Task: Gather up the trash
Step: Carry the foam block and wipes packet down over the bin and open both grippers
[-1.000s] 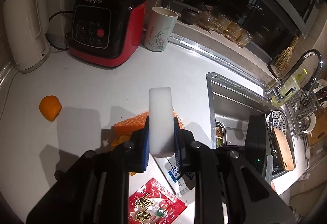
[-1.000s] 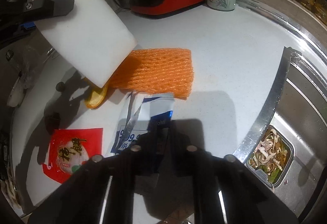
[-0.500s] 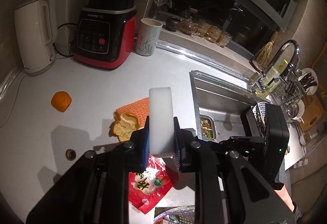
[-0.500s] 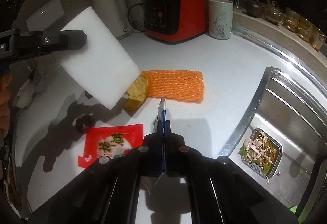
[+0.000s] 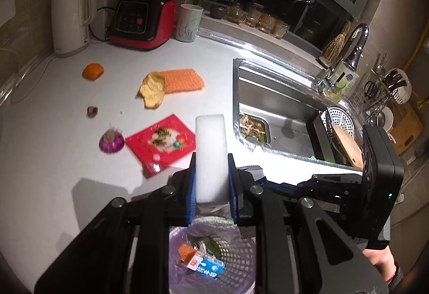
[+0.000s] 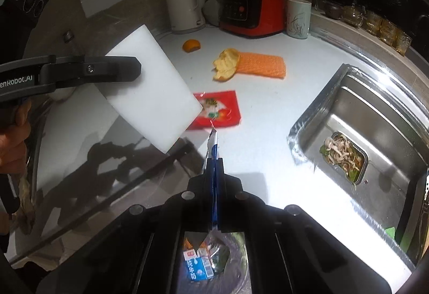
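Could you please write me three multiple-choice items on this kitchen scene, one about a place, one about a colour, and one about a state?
1. Where does the bin sit?
A. under both grippers
B. in the sink
C. beside the kettle

2. What colour is the snack wrapper on the counter?
A. green
B. red
C. black

3. What is the right gripper doing?
A. standing open and empty
B. resting in the sink
C. shut on a thin blue-and-white packet

Answers:
1 A, its mesh shows below the fingers in both views.
2 B, it lies red beside the onion half.
3 C, the packet sticks out from the pinched pads.
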The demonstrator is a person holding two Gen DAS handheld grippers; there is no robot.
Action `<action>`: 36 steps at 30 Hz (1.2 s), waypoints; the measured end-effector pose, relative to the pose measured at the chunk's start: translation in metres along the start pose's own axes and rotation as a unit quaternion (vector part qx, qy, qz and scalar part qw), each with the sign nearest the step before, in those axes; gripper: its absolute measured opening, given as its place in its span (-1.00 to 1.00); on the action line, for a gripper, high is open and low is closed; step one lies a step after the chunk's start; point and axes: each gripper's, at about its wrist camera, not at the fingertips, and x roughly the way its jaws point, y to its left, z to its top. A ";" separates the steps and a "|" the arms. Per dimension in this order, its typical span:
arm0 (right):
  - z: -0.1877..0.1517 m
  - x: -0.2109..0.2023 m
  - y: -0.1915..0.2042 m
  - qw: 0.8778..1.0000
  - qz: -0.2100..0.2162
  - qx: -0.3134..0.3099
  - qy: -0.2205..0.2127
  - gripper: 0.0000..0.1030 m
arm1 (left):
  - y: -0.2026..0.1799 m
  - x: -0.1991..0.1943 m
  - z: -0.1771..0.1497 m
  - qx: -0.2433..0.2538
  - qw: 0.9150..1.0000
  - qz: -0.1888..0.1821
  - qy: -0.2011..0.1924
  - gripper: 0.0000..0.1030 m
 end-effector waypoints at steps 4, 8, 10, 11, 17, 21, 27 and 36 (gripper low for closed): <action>-0.045 -0.010 0.011 1.000 0.006 -0.017 0.023 -0.95 | -0.017 0.000 -0.054 -0.017 0.999 0.017 0.022 -0.63; -0.080 -0.018 0.016 0.999 0.006 -0.016 0.038 -0.95 | -0.031 0.008 -0.103 -0.022 0.998 0.030 0.047 -0.63; -0.092 -0.020 0.015 0.999 0.005 -0.012 0.045 -0.95 | -0.036 0.014 -0.123 -0.019 0.997 0.041 0.057 -0.63; -0.098 -0.022 0.015 0.999 0.003 -0.011 0.046 -0.95 | -0.037 0.018 -0.133 -0.017 0.997 0.047 0.062 -0.63; -0.118 -0.024 0.017 0.998 -0.004 -0.011 0.058 -0.95 | -0.041 0.037 -0.170 -0.009 0.994 0.069 0.086 -0.63; -0.125 -0.015 0.017 0.998 -0.008 -0.015 0.063 -0.95 | -0.038 0.043 -0.179 -0.020 0.993 0.067 0.094 -0.63; -0.142 0.043 0.019 0.996 -0.003 -0.015 0.093 -0.95 | -0.031 0.043 -0.183 -0.023 0.991 0.081 0.100 -0.63; -0.170 0.113 0.032 0.988 -0.018 -0.044 0.145 0.31 | -0.017 0.046 -0.187 -0.029 0.988 0.102 0.114 -0.62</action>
